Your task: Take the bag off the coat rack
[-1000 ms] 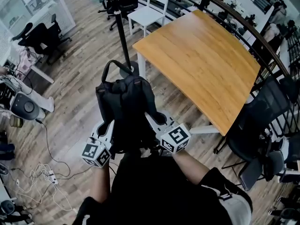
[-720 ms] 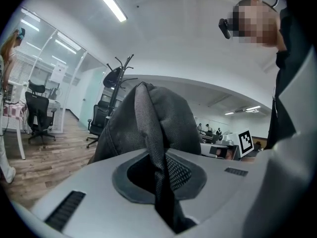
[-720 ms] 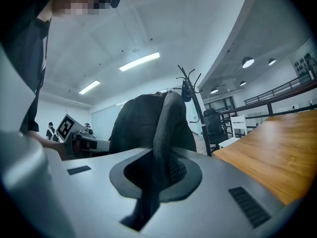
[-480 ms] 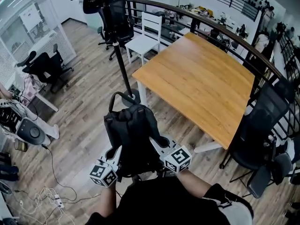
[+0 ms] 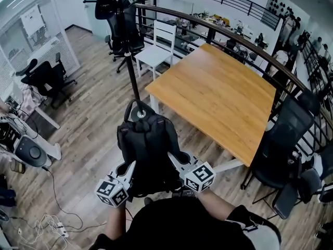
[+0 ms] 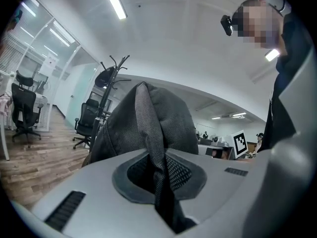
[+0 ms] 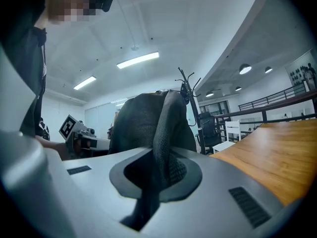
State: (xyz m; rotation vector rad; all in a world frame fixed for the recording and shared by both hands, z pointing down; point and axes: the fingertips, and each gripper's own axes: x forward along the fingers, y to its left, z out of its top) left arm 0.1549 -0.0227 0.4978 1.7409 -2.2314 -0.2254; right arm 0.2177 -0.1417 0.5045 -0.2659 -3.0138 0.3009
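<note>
A black backpack [image 5: 148, 150] hangs in front of me, clear of the coat rack [image 5: 133, 72], whose black pole and base stand just behind it. My left gripper [image 5: 126, 169] is shut on one mesh shoulder strap [image 6: 157, 167], pinched between its grey jaws. My right gripper [image 5: 174, 160] is shut on the other strap [image 7: 162, 143]. The bag's body rises above both sets of jaws in the gripper views. The rack's hooked top [image 6: 113, 71] shows behind the bag, and another dark bag [image 5: 112, 1] still hangs on the rack.
A large wooden table [image 5: 218, 92] stands to the right, with a white chair [image 5: 156, 48] at its far end. Black office chairs [image 5: 283, 139] sit right of the table and at the left [image 5: 47, 74]. Cables [image 5: 49, 223] lie on the wood floor at lower left.
The head view has tilted up, so the rack's top with its hanging bag has come into sight. Both grippers still hold the backpack, which sits slightly farther right in the frame.
</note>
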